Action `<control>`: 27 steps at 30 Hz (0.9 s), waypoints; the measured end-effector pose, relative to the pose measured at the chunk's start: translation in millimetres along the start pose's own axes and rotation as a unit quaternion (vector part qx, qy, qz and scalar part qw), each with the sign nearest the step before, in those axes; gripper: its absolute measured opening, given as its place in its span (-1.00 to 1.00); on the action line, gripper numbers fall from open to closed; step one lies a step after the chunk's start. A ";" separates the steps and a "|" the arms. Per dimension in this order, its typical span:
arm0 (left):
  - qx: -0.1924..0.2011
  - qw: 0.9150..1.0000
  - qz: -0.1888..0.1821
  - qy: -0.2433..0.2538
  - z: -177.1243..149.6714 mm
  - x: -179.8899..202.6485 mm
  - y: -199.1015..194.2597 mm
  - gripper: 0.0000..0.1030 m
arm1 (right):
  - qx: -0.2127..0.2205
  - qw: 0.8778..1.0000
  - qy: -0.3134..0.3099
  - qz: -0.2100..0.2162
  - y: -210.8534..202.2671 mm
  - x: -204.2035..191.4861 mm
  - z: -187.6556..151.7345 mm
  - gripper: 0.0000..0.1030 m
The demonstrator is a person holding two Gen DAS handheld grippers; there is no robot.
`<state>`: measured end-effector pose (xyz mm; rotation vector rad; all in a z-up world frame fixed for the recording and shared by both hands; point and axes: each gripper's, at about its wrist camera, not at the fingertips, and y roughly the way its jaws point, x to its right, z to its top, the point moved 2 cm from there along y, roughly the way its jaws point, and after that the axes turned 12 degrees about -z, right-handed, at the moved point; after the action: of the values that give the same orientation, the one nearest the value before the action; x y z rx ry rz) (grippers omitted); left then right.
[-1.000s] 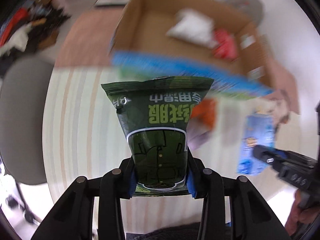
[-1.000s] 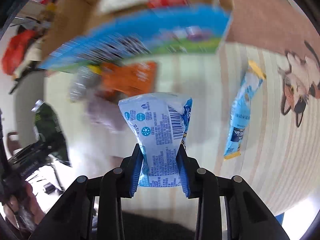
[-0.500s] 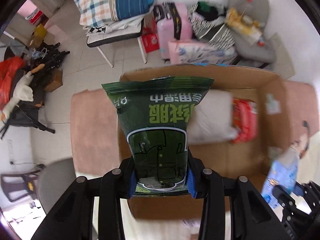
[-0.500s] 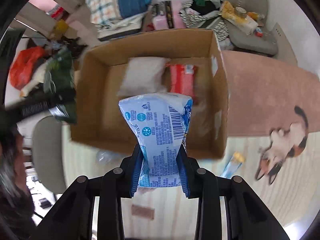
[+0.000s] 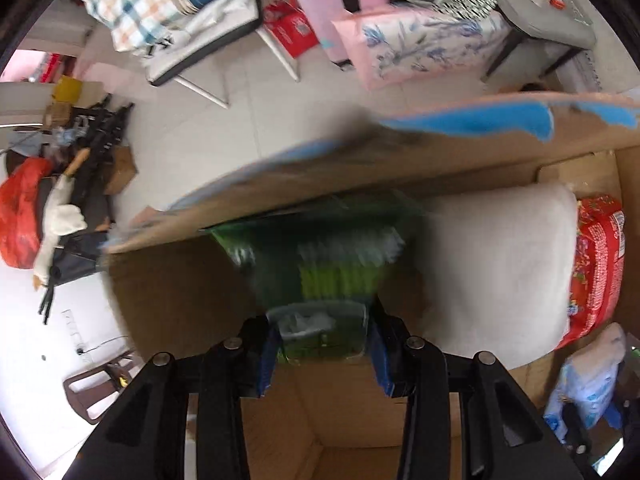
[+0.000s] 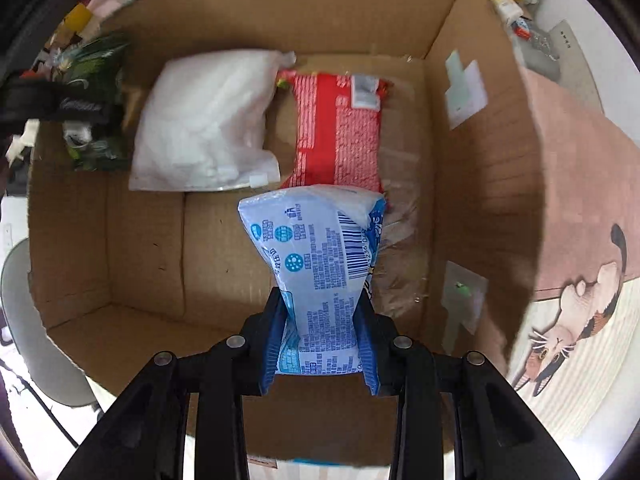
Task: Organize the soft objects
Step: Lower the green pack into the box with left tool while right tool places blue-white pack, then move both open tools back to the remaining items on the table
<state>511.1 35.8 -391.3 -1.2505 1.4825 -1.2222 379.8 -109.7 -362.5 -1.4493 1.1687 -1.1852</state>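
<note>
Left gripper (image 5: pixel 322 354) fingers clamped a crinkly green foil pack (image 5: pixel 320 276) at the cardboard box (image 6: pixel 144 248) rim, nine o'clock side; it risked snagging the wall. Right gripper (image 6: pixel 320 354) fingers pinched a glossy, pillow-shaped blue pack (image 6: pixel 320 256) over the box floor, six o'clock of the red pack (image 6: pixel 338 132) and white pouch (image 6: pixel 204 120).

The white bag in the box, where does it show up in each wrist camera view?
Left wrist view: the white bag lies right of centre, beside the green packet held by the left gripper.
Right wrist view: the white bag lies upper left on the cardboard box floor.
Shared landmark: the red packet lies along its right side in both.
</note>
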 end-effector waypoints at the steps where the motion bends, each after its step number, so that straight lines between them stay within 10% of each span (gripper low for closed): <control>1: -0.003 1.000 -0.009 0.000 -0.4 3.5 2.4 -0.30 | -0.003 1.000 -0.002 -0.001 2.0 -0.7 0.5 -0.31; 18: 0.000 0.995 -0.087 -0.047 -4.9 -22.0 -32.9 -0.14 | -0.025 0.999 0.002 0.022 7.4 20.7 17.3 -0.11; 22: 0.035 0.994 -0.095 -0.047 -22.2 -24.8 -63.9 0.76 | -0.011 0.999 -0.001 0.033 -21.7 26.3 21.5 0.52; 27: 0.092 0.990 -0.100 -0.034 -63.3 -18.2 -97.2 0.97 | 0.032 0.999 -0.010 0.004 -58.5 31.7 19.5 0.91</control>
<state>470.8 60.8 -283.8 -1.3236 1.1888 -1.3993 409.2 -130.9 -303.4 -1.4045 1.1126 -1.1889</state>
